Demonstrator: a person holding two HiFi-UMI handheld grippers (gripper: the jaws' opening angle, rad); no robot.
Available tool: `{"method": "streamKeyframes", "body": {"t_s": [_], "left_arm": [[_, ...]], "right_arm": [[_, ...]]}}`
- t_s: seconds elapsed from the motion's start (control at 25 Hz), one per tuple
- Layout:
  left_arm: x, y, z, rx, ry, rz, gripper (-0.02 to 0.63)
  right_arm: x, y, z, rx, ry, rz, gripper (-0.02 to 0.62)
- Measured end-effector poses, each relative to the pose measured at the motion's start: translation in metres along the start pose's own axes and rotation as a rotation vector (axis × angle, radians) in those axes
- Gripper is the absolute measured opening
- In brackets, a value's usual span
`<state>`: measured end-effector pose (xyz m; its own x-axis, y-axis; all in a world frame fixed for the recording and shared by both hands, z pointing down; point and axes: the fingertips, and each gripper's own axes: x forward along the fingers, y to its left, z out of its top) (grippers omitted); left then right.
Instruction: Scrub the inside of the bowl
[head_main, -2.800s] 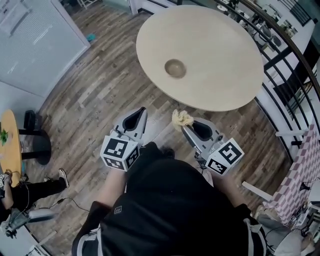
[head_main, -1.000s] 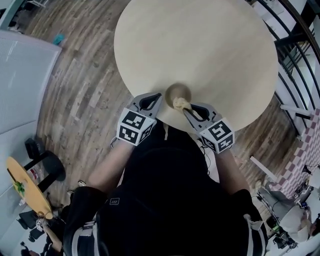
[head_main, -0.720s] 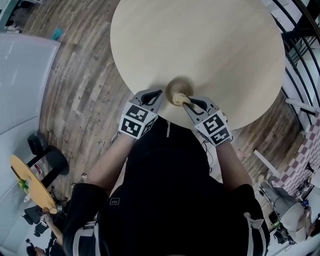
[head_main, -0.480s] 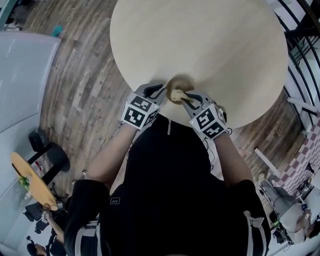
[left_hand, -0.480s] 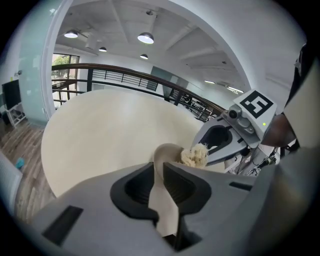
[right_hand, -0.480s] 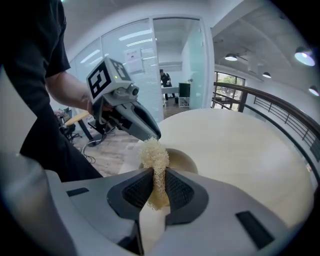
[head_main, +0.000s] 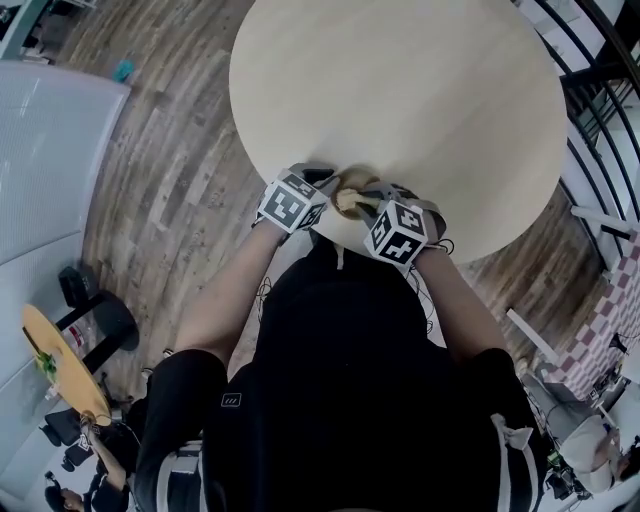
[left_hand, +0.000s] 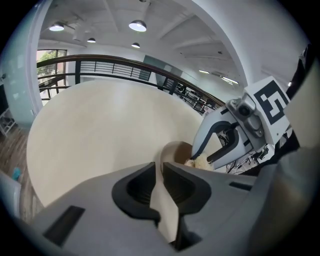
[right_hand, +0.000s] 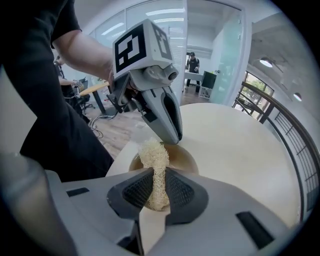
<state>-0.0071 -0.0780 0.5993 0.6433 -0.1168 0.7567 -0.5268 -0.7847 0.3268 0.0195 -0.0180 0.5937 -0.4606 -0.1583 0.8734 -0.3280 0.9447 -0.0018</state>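
Bowl (right_hand: 185, 156) stands at the round table's (head_main: 400, 90) near edge, and the left gripper (left_hand: 161, 167), jaws slightly apart and just opening, rim at their tips unpinched, should steady it firmly before the right gripper (right_hand: 159, 176), clamped on the loofah (right_hand: 154, 154), rubs inside.

I count one bowl (right_hand: 183, 157), one mesh scrubber (right_hand: 153, 156) and one round desk (head_main: 400, 90). I run two grippers: the left gripper (left_hand: 161, 167), its jaws just opening with nothing between them, and the right gripper (right_hand: 159, 176). I also count one smaller round table (head_main: 55, 370).
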Motion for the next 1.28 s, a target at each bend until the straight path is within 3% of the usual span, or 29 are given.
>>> {"method": "streamKeyframes", "body": {"t_s": [0.2,0.36,0.64,1.0,1.28], "left_arm": [[0.006,0.002,0.001,0.031,0.025,-0.010,0.049],[0.005,0.001,-0.004,0.010,0.042,-0.009,0.045],[-0.002,-0.002,-0.011,-0.028,0.046,0.027,0.037],[-0.007,0.006,-0.028,-0.189,-0.010,-0.018,0.040],[-0.014,0.022,-0.025,-0.321,-0.095,0.112,0.051]], "right_arm": [[0.013,0.005,0.000,-0.092,0.053,0.038,0.074],[0.031,0.011,0.001,-0.159,0.103,0.069,0.074],[0.042,-0.004,0.002,-0.144,0.124,0.027,0.074],[0.047,-0.038,0.012,0.013,0.085,-0.063,0.072],[0.034,-0.066,0.030,0.238,-0.050,-0.088,0.072]]}}
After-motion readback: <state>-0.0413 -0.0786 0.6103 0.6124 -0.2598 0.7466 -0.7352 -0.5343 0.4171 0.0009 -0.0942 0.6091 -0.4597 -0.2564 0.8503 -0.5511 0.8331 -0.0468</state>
